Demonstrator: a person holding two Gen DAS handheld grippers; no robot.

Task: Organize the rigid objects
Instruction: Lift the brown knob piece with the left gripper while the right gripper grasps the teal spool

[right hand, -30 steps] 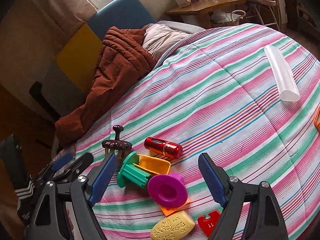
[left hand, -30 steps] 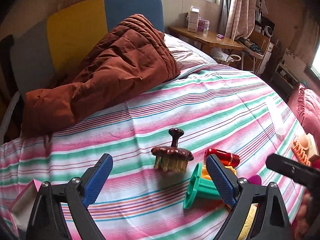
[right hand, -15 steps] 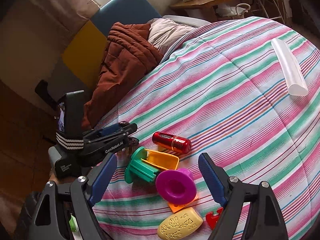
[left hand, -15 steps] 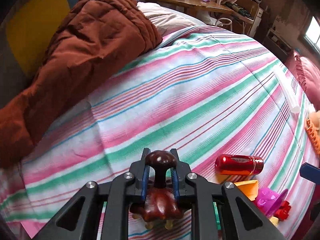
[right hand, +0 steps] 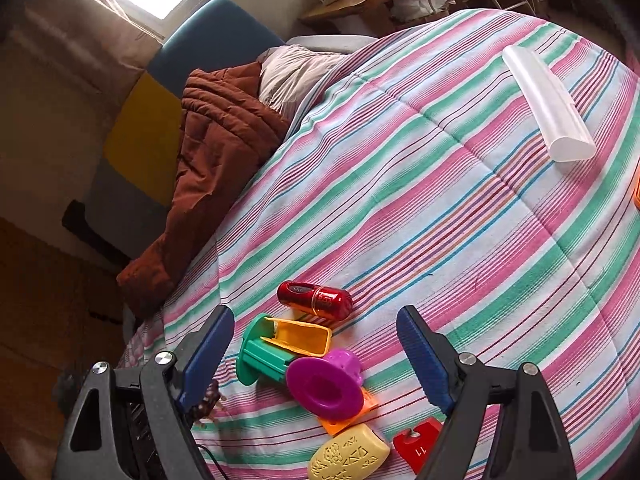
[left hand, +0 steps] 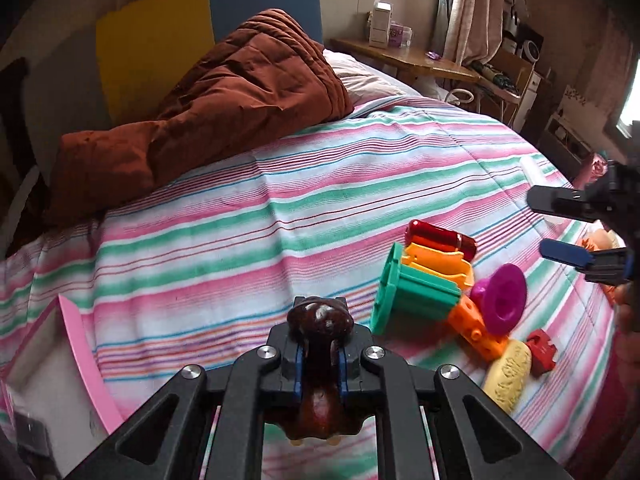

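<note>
Left gripper (left hand: 319, 360) was clamped on the stem of a dark brown wooden massager (left hand: 320, 322); its knob stood just past the blue pads, its body hung below the jaws over the striped bedspread (left hand: 248, 216). A pink-edged box (left hand: 86, 356) sat at lower left in the left wrist view.

Right gripper (right hand: 316, 344) had its jaws spread wide, nothing between the pads, hovering above a cluster of toys. In the cluster: a red capsule-shaped case (right hand: 315, 298), just beside it a green flanged piece (right hand: 260, 356) with a yellow-orange tray (right hand: 298, 336) resting on it, a purple flared cup (right hand: 324, 382) touching the green piece, an orange block (right hand: 346, 414) under the cup, a yellow embossed bar (right hand: 348, 456), and a red tag marked 11 (right hand: 416, 442).

A clear plastic tube (right hand: 546, 104) lay well apart, farther up the bedspread. A brown quilt (left hand: 208, 120) was heaped at the head of the bed.
</note>
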